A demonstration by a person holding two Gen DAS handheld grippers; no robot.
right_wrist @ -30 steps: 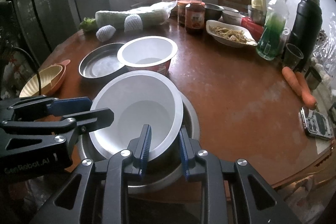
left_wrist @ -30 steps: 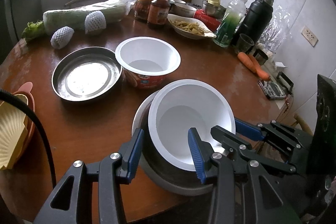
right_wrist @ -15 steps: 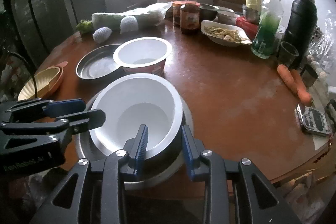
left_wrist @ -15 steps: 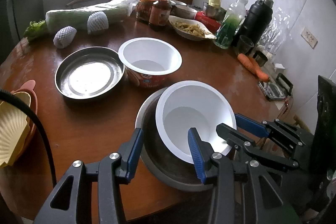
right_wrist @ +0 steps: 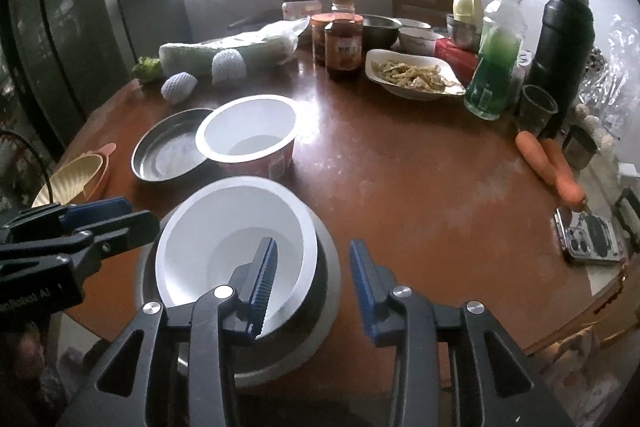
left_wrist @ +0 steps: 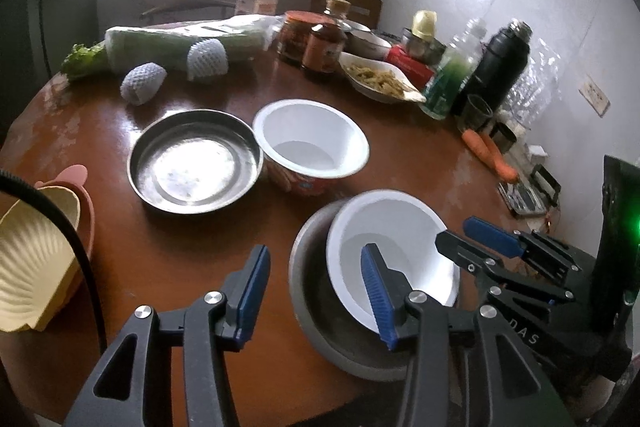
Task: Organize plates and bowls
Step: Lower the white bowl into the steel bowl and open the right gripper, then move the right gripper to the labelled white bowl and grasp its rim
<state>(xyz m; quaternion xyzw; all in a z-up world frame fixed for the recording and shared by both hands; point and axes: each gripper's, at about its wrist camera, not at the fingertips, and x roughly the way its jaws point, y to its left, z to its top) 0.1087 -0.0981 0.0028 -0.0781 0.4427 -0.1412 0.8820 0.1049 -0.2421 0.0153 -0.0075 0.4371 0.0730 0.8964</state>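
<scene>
1. A white bowl (right_wrist: 236,247) sat tilted inside a grey metal dish (right_wrist: 320,311) at the near edge of the round wooden table (right_wrist: 420,187).
2. The right gripper (right_wrist: 312,283) had its jaws spreading apart; its left finger hung inside the white bowl and its right finger outside the grey dish, with the near rims of both between them and neither pad pressing on them.
3. The left gripper (left_wrist: 312,291) also had its jaws opening, beside the grey dish (left_wrist: 320,327); its right finger (left_wrist: 376,291) stood over the white bowl (left_wrist: 392,247), its left finger over bare table, gripping nothing.
4. Beyond the white bowl stood a second white bowl with a red outside (right_wrist: 250,143), and just beside that a shallow steel plate (right_wrist: 168,151).
5. A yellow shell-shaped dish (left_wrist: 28,263) lay nested in a pink one, well to the left of the white bowl.
6. Two carrots (right_wrist: 552,163) lay far to the right of the white bowl, near the table's edge.
</scene>
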